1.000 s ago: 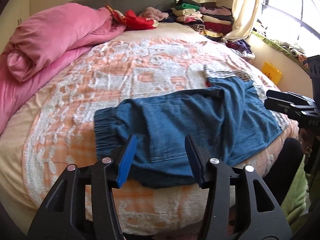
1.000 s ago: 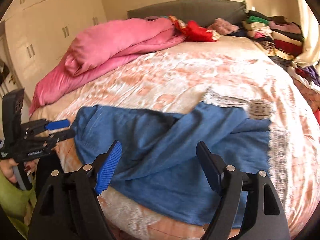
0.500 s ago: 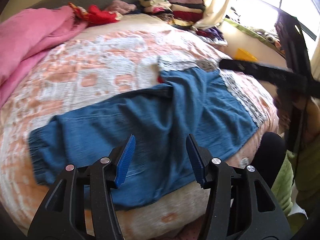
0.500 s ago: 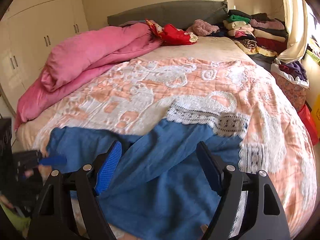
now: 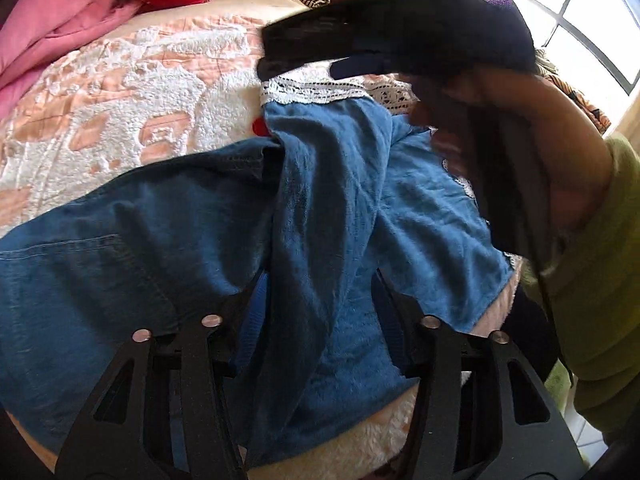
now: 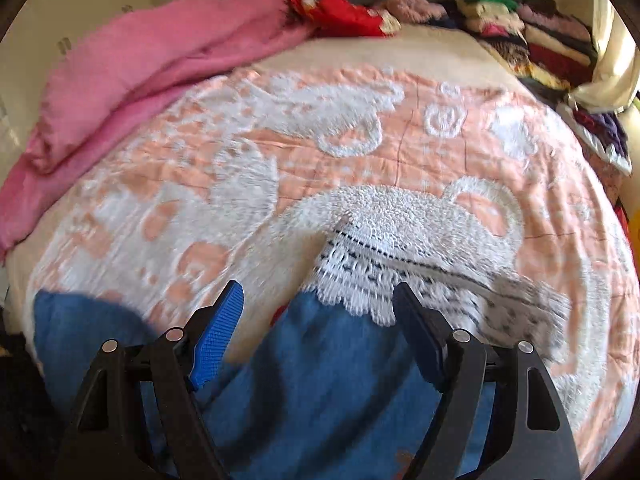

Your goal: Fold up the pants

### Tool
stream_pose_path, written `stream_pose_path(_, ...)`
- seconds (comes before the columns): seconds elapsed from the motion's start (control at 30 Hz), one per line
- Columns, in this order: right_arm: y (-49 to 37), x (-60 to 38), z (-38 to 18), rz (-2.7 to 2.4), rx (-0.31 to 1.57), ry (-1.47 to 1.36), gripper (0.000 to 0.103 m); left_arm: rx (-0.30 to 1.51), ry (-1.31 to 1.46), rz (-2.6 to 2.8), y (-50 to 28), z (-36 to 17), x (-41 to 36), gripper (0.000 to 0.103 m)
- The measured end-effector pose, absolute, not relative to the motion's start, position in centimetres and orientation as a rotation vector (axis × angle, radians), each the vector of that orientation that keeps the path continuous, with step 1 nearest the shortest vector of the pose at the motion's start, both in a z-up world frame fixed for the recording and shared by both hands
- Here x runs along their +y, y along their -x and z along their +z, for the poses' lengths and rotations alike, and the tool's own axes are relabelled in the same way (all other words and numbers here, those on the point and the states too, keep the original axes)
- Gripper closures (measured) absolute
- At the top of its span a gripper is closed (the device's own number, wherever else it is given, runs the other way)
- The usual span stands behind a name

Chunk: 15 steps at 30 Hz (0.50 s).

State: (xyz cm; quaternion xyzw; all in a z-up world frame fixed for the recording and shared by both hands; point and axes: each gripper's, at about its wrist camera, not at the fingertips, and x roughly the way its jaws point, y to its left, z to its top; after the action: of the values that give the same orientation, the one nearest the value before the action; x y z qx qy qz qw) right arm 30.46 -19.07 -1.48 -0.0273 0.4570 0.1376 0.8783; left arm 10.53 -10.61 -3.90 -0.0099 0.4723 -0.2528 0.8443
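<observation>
Blue denim pants (image 5: 160,220) lie spread across the near end of a bed, with a raised fold running down the middle. My left gripper (image 5: 320,304) is pushed down into that fold. Its jaws are closing with the cloth bunched between the blue pads, which are partly buried in it. My right gripper (image 6: 320,320) stands wide open above the far edge of the pants (image 6: 320,400), beside a white lace-trimmed cloth (image 6: 380,276), with nothing pinched. In the left wrist view the right gripper (image 5: 360,52) shows as a dark blur, held by a hand (image 5: 520,140).
A peach and white bedspread (image 6: 320,140) covers the bed. A pink duvet (image 6: 140,64) lies bunched along the left. Red cloth (image 6: 348,12) and stacks of folded clothes (image 6: 520,28) sit at the head. The person's green sleeve (image 5: 600,280) fills the right.
My left gripper has dropped onto the pants, and the middle fold now sits between its fingers. My right gripper has swung forward from the near edge to the far, lace-trimmed edge.
</observation>
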Motion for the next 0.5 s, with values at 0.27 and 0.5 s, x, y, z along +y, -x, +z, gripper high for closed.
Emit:
stream_pose_path(0.27, -35.5, -17.9, -5.1, 0.128, 1.037, 0.044, 0.027, 0.994, -0.011, -0.573, -10.0, -4.9, -11.4, 0.088)
stream_pose_path(0.5, -35.2, -19.9, -5.0, 0.158, 0.977, 0.048, 0.092, 0.985, 0.002, -0.580, -9.9, -4.6, -10.7, 0.088)
